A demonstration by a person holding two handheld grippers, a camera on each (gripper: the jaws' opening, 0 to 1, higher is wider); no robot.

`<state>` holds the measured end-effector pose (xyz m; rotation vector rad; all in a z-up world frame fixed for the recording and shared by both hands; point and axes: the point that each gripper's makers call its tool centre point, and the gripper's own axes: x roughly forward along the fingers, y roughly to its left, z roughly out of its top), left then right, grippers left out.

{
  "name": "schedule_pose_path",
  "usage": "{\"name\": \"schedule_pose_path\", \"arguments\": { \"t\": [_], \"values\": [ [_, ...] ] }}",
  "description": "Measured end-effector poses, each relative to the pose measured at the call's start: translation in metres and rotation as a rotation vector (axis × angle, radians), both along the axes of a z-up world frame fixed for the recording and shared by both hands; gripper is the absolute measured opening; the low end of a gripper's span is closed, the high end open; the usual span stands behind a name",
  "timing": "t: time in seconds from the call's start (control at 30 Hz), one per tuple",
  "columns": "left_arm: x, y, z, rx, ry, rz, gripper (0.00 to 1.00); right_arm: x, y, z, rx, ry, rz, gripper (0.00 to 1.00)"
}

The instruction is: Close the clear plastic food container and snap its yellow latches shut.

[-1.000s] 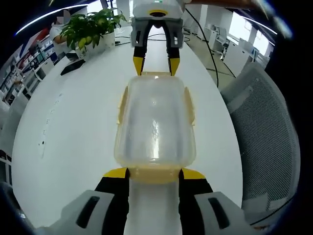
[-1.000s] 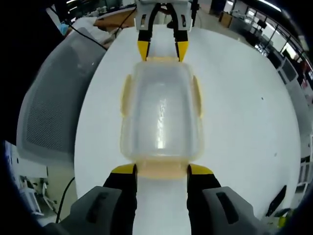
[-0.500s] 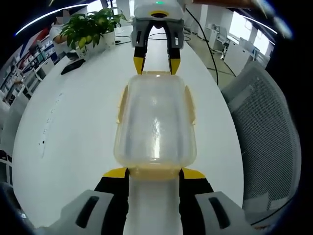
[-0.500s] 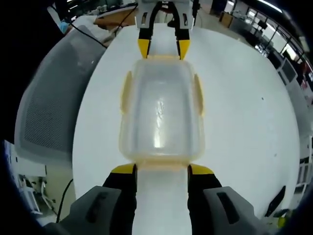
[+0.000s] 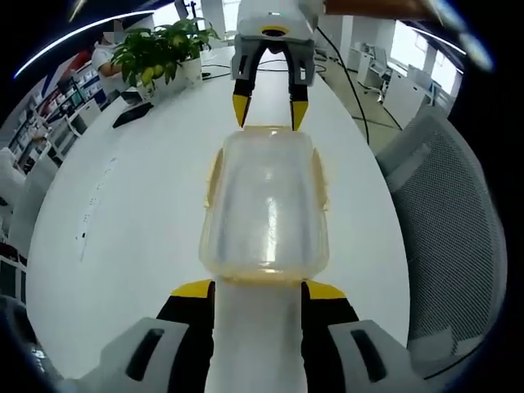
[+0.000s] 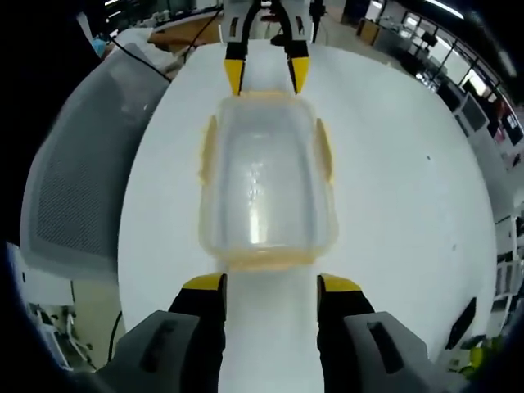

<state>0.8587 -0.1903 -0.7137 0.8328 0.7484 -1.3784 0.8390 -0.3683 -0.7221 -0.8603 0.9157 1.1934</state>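
Observation:
A clear plastic container [image 5: 266,205] with its lid on lies lengthwise on the white table [image 5: 106,237], with yellow latches [image 5: 211,176] along its sides and ends. My left gripper [image 5: 258,290] is open, its yellow tips just short of the container's near end. At the far end my right gripper [image 5: 268,112] is open too, tips close to that end. In the right gripper view the container [image 6: 264,184] lies between my right gripper [image 6: 270,284] below and my left gripper [image 6: 265,78] at the top. I cannot tell how the side latches [image 6: 324,151] sit.
A grey mesh chair [image 5: 446,229] stands beside the table's edge, seen also as the chair [image 6: 78,164] in the right gripper view. A potted plant [image 5: 160,53] and a black flat object [image 5: 131,113] sit at the far left. A cable [image 5: 352,90] runs along the far right.
Both grippers have drawn back a little from the container's ends; its end tabs no longer lie between the jaw tips. The container has stayed in place.

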Motion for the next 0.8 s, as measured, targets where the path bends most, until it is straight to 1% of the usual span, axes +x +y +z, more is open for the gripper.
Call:
{"name": "schedule_pose_path", "arguments": {
  "t": [0.17, 0.3, 0.4, 0.47, 0.5, 0.63, 0.67, 0.73, 0.8],
  "values": [
    [0.002, 0.004, 0.005, -0.022, -0.009, 0.069, 0.36, -0.001, 0.003, 0.009, 0.044, -0.02, -0.059, 0.4],
    [0.001, 0.004, 0.01, -0.057, -0.011, 0.127, 0.37, 0.002, 0.002, 0.013, 0.073, -0.031, -0.138, 0.4],
    [0.001, 0.007, 0.01, -0.062, -0.014, 0.166, 0.37, 0.006, 0.001, 0.018, 0.115, -0.044, -0.227, 0.39],
    [0.003, 0.009, 0.011, -0.067, -0.013, 0.223, 0.37, 0.008, 0.001, 0.021, 0.141, -0.055, -0.273, 0.4],
    [0.004, 0.007, 0.012, -0.086, -0.013, 0.25, 0.37, 0.007, 0.001, 0.022, 0.153, -0.055, -0.292, 0.4],
    [0.003, 0.009, 0.012, -0.099, -0.004, 0.318, 0.37, 0.009, -0.002, 0.023, 0.187, -0.062, -0.408, 0.39],
    [0.002, 0.008, 0.012, -0.105, 0.0, 0.329, 0.37, 0.008, -0.002, 0.024, 0.194, -0.062, -0.42, 0.39],
    [0.002, 0.008, 0.013, -0.117, -0.001, 0.36, 0.37, 0.007, -0.003, 0.023, 0.213, -0.052, -0.478, 0.39],
    [0.002, 0.007, 0.014, -0.13, 0.0, 0.396, 0.37, 0.005, -0.004, 0.023, 0.22, -0.053, -0.503, 0.39]
  ]
}}
